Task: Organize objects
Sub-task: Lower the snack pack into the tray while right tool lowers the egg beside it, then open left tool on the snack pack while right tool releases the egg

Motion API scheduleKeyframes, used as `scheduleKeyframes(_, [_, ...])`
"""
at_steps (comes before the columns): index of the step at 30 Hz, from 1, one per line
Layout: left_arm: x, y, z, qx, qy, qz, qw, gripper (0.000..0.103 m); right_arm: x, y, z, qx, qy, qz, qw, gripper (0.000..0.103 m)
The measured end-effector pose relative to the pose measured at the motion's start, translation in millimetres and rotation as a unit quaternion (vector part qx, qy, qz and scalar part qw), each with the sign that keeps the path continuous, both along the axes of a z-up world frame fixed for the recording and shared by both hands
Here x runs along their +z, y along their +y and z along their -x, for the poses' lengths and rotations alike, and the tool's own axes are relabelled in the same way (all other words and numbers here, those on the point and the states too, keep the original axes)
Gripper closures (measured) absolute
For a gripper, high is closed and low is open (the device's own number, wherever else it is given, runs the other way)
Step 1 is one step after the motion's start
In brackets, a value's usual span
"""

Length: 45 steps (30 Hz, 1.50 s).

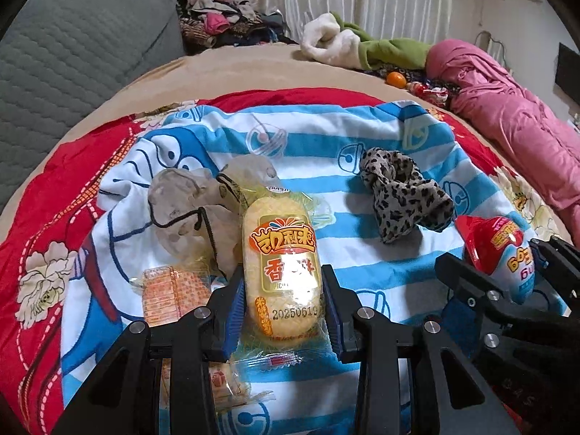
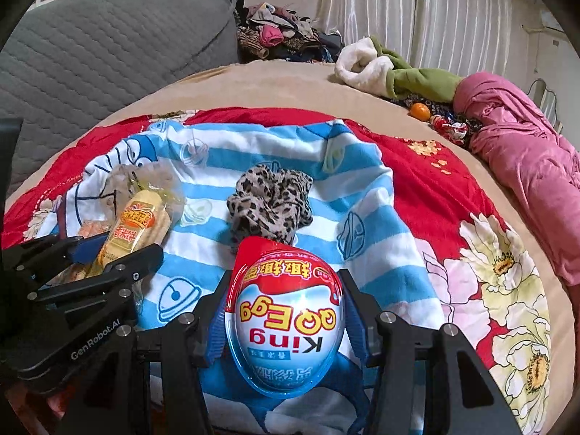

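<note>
Left wrist view: the left tool (image 1: 282, 301) is closed on a yellow snack packet (image 1: 281, 264), its blue-padded fingers (image 1: 233, 311) pressing both long sides, the packet lying lengthwise toward 12 o'clock over the blue-striped cartoon towel (image 1: 326, 137); at 10 o'clock of the packet, a crumpled translucent drawstring bag (image 1: 188, 210); at 9 o'clock, an orange-printed wrapped snack (image 1: 170, 293) on the towel; at 2 o'clock, a leopard-print cloth (image 1: 402, 195), apart from the packet; at 3 o'clock, the right tool (image 1: 504, 272) gripping a red-and-blue egg-shaped toy pack (image 1: 496, 253); the towel lies on a red floral quilt (image 1: 43, 224) spread over the bed (image 1: 235, 69).

Right wrist view: the right tool (image 2: 284, 311) is closed on the egg-shaped toy pack (image 2: 286, 319), red tip toward 12 o'clock, held above the towel (image 2: 362, 217); the leopard-print cloth (image 2: 270, 203) just beyond it at 12 o'clock; at 9 o'clock, the left tool (image 2: 108, 250) holding the yellow snack packet (image 2: 134, 224); a pink garment (image 2: 525, 152) at 2 o'clock along the bed's edge.
</note>
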<state>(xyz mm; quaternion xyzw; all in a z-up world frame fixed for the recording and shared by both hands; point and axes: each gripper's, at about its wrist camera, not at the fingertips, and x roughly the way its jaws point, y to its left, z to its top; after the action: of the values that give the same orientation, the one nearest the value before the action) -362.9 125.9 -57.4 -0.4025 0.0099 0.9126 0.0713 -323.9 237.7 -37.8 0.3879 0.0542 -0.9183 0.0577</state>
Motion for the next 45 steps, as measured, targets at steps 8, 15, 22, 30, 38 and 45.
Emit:
scheduleKeyframes(8, [-2.6,5.0,-1.3,-0.007,0.001,-0.001,1.0000,0.063,-7.1,3.4,3.2,-0.002,-0.009,0.001,1.000,0.049])
scheduleKeyframes(15, [-3.6,5.9,-3.7,-0.013,-0.001,-0.008,0.9999,0.063,-11.1,4.0,3.4,-0.002,-0.013,0.001,1.000,0.049])
scheduleKeyframes(22, [-4.5,7.4,-3.9,-0.016,-0.001,-0.010,0.9998,0.063,-15.0,4.3,4.5,-0.003,-0.018,0.000,1.000,0.049])
scheduleKeyframes(30, [-5.3,12.0,-4.6,-0.017,0.001,-0.001,0.9998,0.063,-18.7,3.9,5.5,-0.004,-0.024,-0.003,1.000,0.049])
scheduleKeyframes(38, [-7.9,16.6,-4.1,-0.014,0.006,0.021,0.9997,0.063,-20.7,4.0,6.1,-0.004,-0.027,-0.007,1.000,0.049])
scheduleKeyframes(45, [-8.1,13.4,-2.7,-0.005,0.011,0.025,0.9996,0.063,-22.5,4.2,6.9,-0.003,-0.028,-0.012,1.000,0.049])
